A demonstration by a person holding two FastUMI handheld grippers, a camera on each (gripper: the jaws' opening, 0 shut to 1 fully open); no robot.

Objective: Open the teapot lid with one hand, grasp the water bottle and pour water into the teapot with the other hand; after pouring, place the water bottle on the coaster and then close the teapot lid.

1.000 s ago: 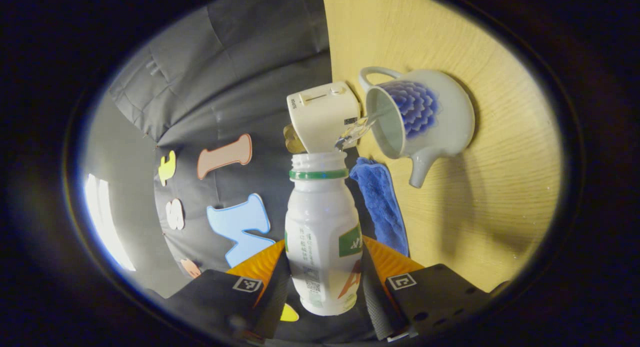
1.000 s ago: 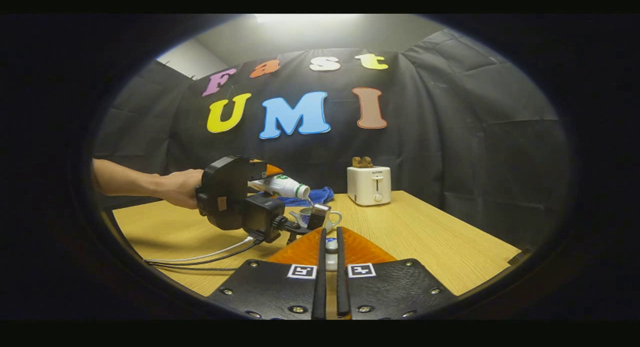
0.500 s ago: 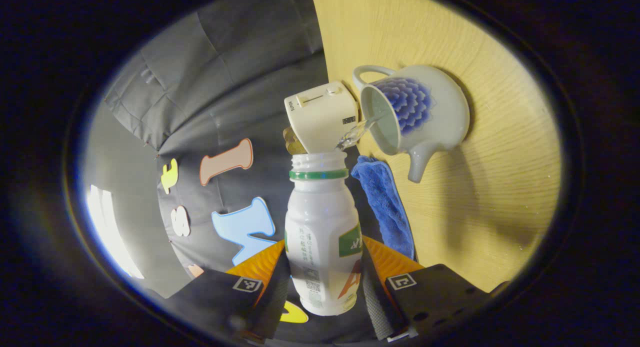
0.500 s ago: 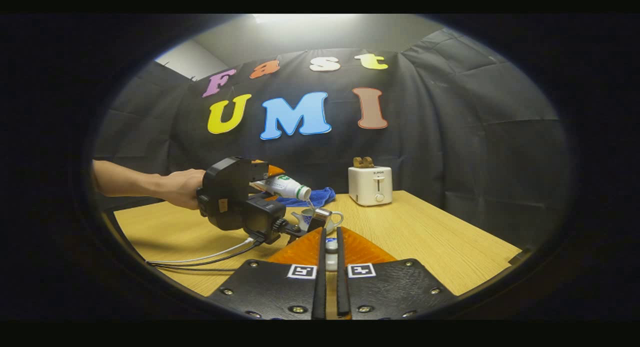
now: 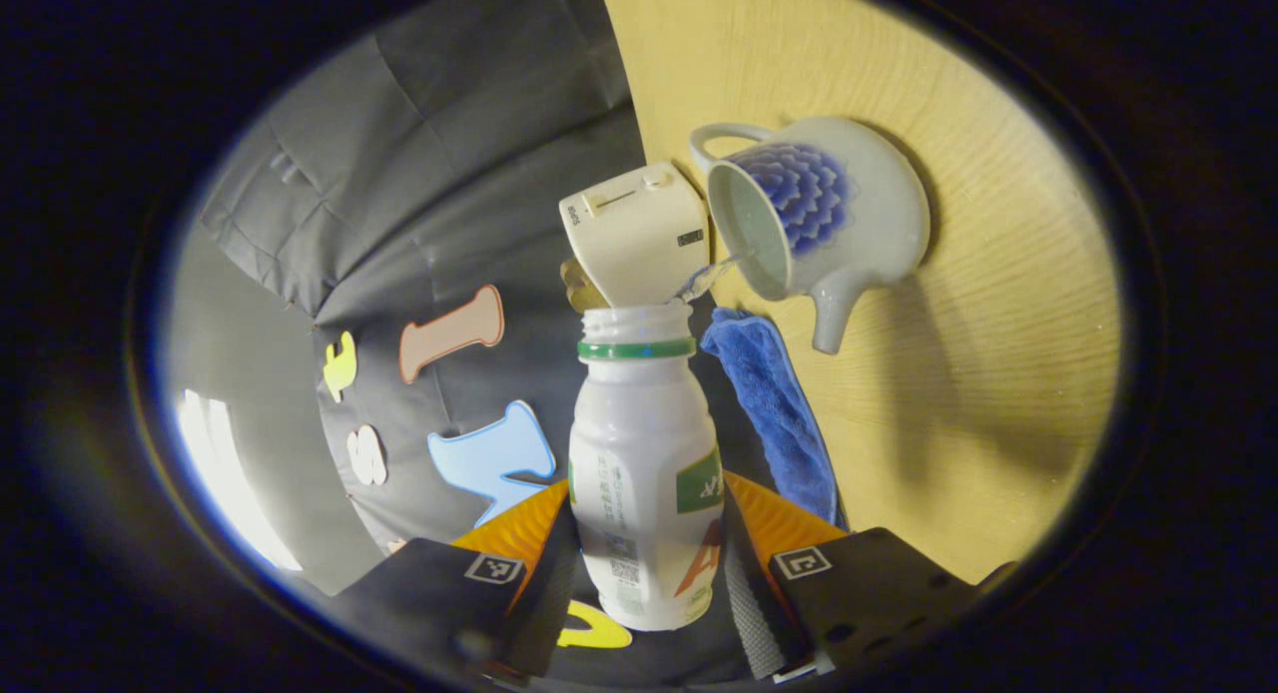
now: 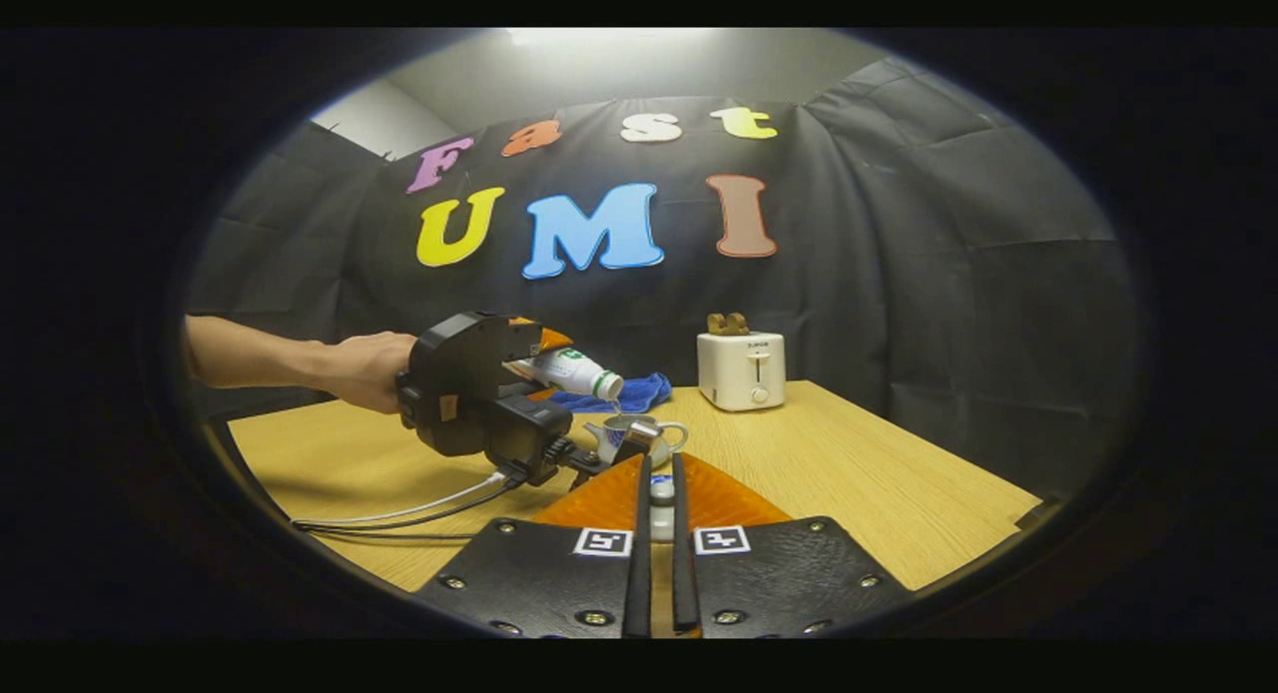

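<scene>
My left gripper (image 5: 647,558) is shut on a white water bottle (image 5: 639,463) with a green neck ring, held tilted on its side. A thin stream of water (image 5: 714,274) runs from its open mouth into the lidless white teapot (image 5: 859,214) with a blue pattern. In the right gripper view the same bottle (image 6: 569,371) leans over the teapot (image 6: 639,435), held by the left gripper (image 6: 469,393) in a person's hand (image 6: 354,371). My right gripper (image 6: 657,473) hangs nearer, its fingers pressed on the small teapot lid (image 6: 660,501).
A white toaster (image 6: 741,368) with toast in it stands at the back of the wooden table (image 6: 859,483). A blue cloth (image 6: 631,388) lies behind the teapot. Cables (image 6: 399,515) trail from the left gripper across the table's left part.
The left gripper with the bottle has lifted slightly and drawn a little away from the teapot. The water stream looks thinner. The right gripper has stayed still with the lid.
</scene>
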